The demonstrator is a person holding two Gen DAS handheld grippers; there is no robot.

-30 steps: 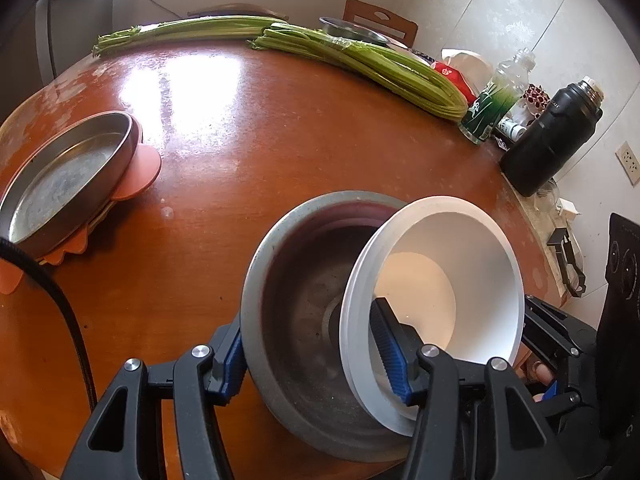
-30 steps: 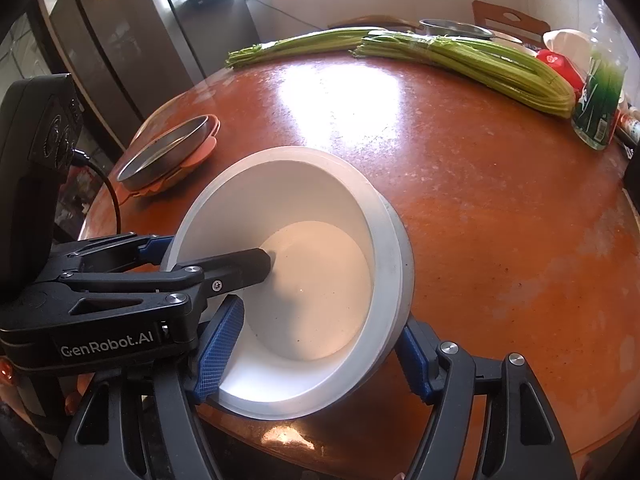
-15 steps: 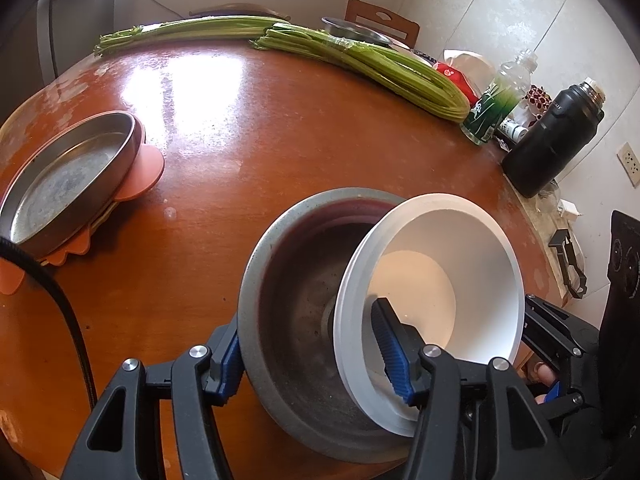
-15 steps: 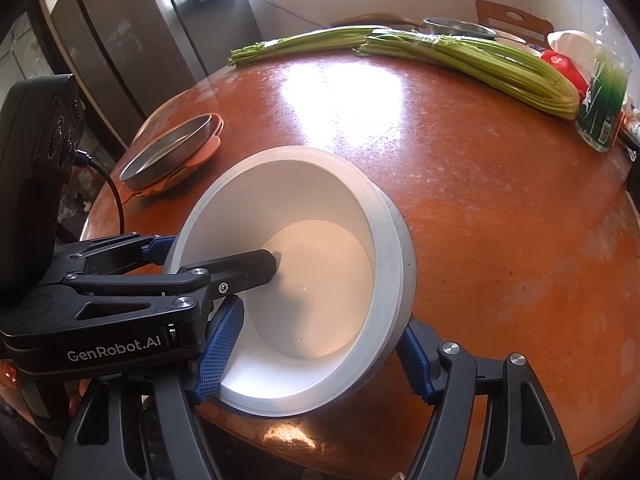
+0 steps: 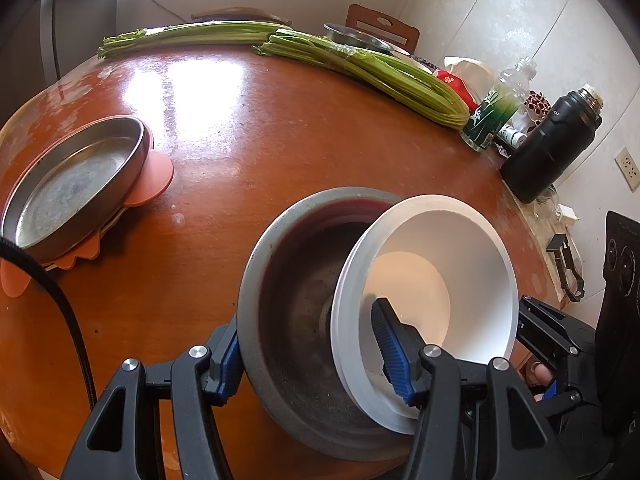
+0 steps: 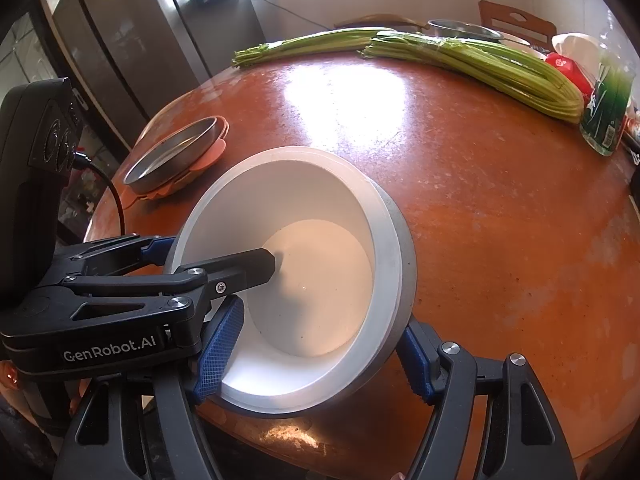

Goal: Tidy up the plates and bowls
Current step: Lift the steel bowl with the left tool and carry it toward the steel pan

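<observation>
A grey metal bowl (image 5: 296,312) sits at the near edge of the round wooden table (image 5: 248,152). A white bowl (image 5: 440,280) leans tilted inside it, its right rim raised. My left gripper (image 5: 312,360) has one finger outside the grey bowl's left wall and one inside the white bowl. My right gripper (image 6: 320,352) has its left pad (image 6: 220,344) inside the white bowl (image 6: 312,280) and its right pad outside the grey bowl (image 6: 404,264). A steel plate (image 5: 72,184) lies on orange mats (image 5: 156,176) at the left.
Celery bunches (image 5: 360,68) lie across the far side. A green bottle (image 5: 496,112), a black flask (image 5: 552,148) and small items stand at the right edge. A steel bowl (image 5: 356,38) and a chair back (image 5: 384,28) are behind the table.
The white bowl has settled slightly deeper and leftward into the grey bowl. Both grippers have barely moved.
</observation>
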